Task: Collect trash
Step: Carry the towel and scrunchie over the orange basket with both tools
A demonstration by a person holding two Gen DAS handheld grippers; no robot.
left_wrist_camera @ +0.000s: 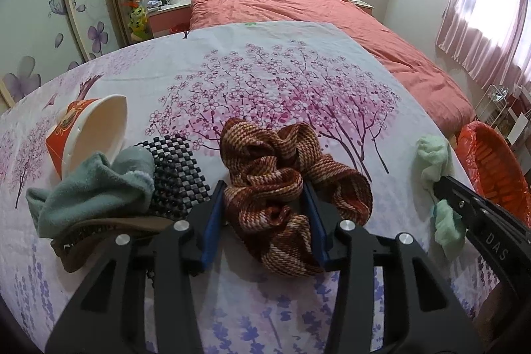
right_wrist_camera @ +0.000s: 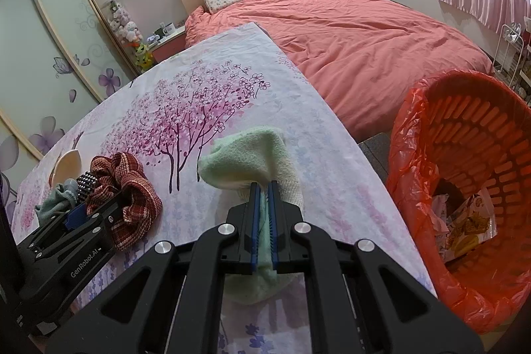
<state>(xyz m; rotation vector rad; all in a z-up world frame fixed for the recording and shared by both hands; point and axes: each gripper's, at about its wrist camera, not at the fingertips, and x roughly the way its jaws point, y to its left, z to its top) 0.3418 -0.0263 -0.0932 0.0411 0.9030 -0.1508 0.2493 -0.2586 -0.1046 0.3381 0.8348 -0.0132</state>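
Observation:
My left gripper is closed around a red-and-cream striped woven cloth lying bunched on the flowered tablecloth; the cloth fills the gap between the jaws. My right gripper is shut on a pale green towel, which also shows in the left wrist view. An orange bin lined with an orange bag stands right of the table, with wrappers inside. A tipped paper bowl lies at the left.
A grey-green cloth, a black beaded mat and a brown strap lie beside the bowl. A bed with a salmon duvet is beyond the table. A wire rack stands by the curtains.

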